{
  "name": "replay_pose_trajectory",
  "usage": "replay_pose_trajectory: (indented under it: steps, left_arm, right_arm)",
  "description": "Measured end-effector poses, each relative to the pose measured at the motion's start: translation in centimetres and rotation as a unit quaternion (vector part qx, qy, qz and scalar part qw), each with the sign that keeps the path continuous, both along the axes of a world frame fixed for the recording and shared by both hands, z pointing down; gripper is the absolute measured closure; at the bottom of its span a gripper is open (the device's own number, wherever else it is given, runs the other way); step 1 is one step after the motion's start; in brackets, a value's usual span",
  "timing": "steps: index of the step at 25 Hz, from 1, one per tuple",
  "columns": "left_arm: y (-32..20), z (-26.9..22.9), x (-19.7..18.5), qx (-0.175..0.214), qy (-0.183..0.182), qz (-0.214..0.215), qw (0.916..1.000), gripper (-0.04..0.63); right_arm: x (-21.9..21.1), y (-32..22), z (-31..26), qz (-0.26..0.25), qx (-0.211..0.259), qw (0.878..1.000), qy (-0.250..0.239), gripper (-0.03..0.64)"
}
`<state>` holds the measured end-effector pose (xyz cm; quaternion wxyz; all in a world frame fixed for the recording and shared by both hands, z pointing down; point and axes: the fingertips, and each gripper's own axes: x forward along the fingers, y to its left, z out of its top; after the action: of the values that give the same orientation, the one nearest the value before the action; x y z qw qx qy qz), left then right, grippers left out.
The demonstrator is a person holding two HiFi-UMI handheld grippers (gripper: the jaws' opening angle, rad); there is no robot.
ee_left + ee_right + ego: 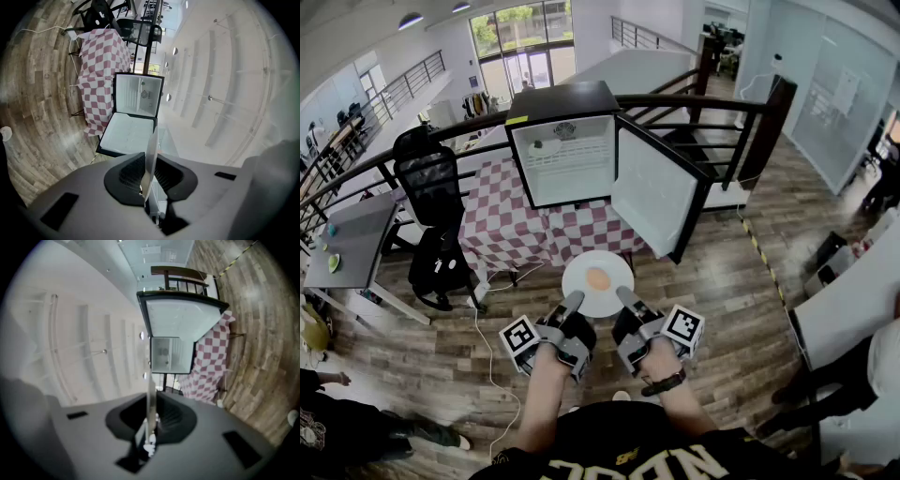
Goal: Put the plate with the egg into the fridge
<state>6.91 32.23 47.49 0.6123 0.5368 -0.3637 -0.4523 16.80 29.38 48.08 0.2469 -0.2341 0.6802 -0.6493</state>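
Note:
A white plate (611, 294) with an egg (598, 278) on it hangs in the air in front of me, held level by both grippers. My left gripper (573, 302) is shut on the plate's near left rim, my right gripper (624, 297) on its near right rim. In each gripper view the plate (150, 161) (149, 394) shows edge-on as a thin white blade between the dark jaws. Ahead stands a small black fridge (562, 145) on a table, its door (654, 192) swung open to the right and its white inside showing (140, 95) (170, 353).
The fridge stands on a table with a red-and-white checked cloth (516, 230). A black office chair (431, 183) and a backpack (441, 262) stand to the left, next to a grey desk (352, 239). A dark railing (712, 122) runs behind. A white cable (487, 347) lies on the wooden floor.

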Motion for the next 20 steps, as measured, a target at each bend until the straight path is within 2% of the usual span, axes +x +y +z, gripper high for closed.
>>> replay_pose_trajectory:
  steps: [6, 12, 20]
  left_arm:
    - [0.2, 1.1, 0.6, -0.013, -0.002, -0.02, 0.9997, 0.539]
    - [-1.1, 3.0, -0.4, -0.032, 0.004, -0.039, 0.9987, 0.54]
    - [-8.7, 5.7, -2.5, -0.046, 0.031, -0.011, 0.9984, 0.54]
  right_arm:
    - [0.4, -0.4, 1.2, -0.018, -0.003, 1.0, 0.003, 0.569]
    - [-0.8, -2.0, 2.8, -0.03, -0.02, 0.999, -0.003, 0.569]
    - [-2.5, -9.1, 5.3, 0.005, -0.032, 0.999, 0.016, 0.568]
